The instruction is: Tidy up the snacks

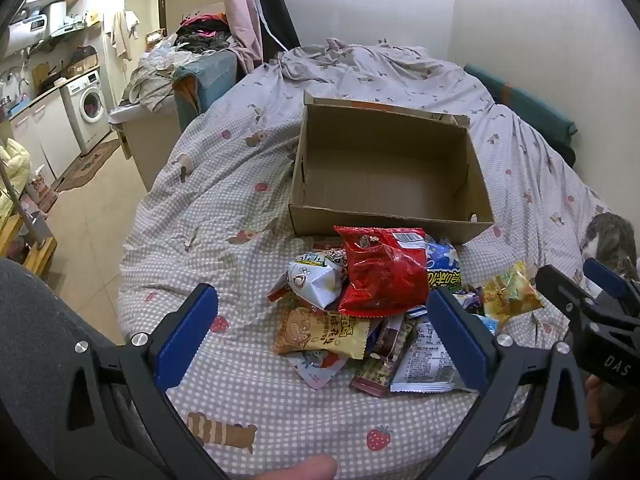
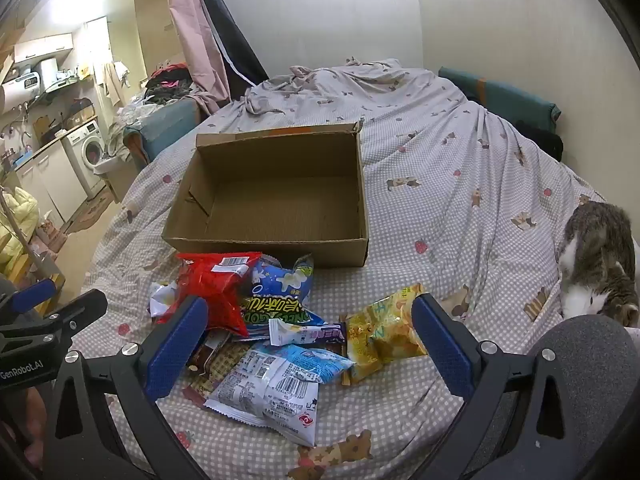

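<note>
An open, empty cardboard box (image 1: 384, 168) (image 2: 276, 200) sits on the bed. In front of it lies a pile of snack packets: a red bag (image 1: 380, 276) (image 2: 216, 284), a yellow bag (image 1: 510, 292) (image 2: 380, 328), a blue-white bag (image 2: 280, 280), a white packet with a barcode (image 2: 272, 392) and a tan peanut packet (image 1: 320, 332). My left gripper (image 1: 320, 304) is open and empty, hovering over the near side of the pile. My right gripper (image 2: 310, 314) is open and empty above the pile; it also shows in the left wrist view (image 1: 580, 280).
A grey and white cat (image 2: 596, 260) (image 1: 612, 240) lies on the bed to the right. The checked bedsheet (image 1: 224, 208) covers the bed, whose left edge drops to the floor. A washing machine (image 1: 90, 104) and cluttered furniture stand far left.
</note>
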